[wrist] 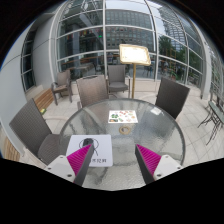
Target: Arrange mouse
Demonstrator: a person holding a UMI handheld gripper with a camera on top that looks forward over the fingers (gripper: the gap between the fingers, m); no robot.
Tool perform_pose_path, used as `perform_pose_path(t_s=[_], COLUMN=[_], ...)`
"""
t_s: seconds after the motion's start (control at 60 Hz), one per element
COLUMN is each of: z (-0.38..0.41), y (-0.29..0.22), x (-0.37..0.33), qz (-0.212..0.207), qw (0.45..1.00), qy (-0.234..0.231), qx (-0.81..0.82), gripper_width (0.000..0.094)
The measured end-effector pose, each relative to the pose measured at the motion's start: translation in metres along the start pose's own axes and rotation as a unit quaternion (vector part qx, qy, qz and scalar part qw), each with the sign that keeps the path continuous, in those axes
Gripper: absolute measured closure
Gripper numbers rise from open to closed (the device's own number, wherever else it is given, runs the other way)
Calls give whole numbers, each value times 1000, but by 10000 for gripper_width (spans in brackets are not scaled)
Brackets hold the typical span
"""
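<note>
Glass walling (100, 40) of a tall building stood beyond everything else, its panes framed in pale bars. Below it, and just ahead of me, lay the round glass table (150, 130), with paving showing through its top. Dark chairs ringed it: one at the far side (93, 90), one further back (118, 76), one to the right (171, 98) and one close by on the left (32, 125). A sign stand (135, 55) with a slanted yellowish board rose behind the far chairs.

On the table, a white mat (97, 152) lay just beside my left pad (80, 158), whose tip covered the mat's near corner. A smaller printed card (123, 117) with green marks sat well beyond my jaws, near the middle of the table.

My jaws were spread wide with nothing between them, only bare glass, and my right pad (148, 158) hung over the table's near edge. The mouse (87, 147) I took to be the small dark shape on the white mat, directly ahead of my left pad and outside the gap; it was too small for me to be certain.
</note>
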State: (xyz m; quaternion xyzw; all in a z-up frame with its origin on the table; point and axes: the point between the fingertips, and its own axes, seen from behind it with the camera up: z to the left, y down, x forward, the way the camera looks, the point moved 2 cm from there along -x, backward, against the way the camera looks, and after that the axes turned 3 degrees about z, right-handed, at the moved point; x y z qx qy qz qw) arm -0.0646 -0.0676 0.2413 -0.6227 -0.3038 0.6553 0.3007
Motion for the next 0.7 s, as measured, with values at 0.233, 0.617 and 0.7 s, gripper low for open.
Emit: perform_pose_path(t_s=[0.233, 0.617, 0.7], z=[-40, -55, -58], y=[33, 57, 58], x=[-39, -64, -65], qz=[-3, -2, -4], qw=[1000, 1000, 1000], qy=[-5, -25, -23], qx=[-5, 1, 2], gripper_width=[84, 82, 83])
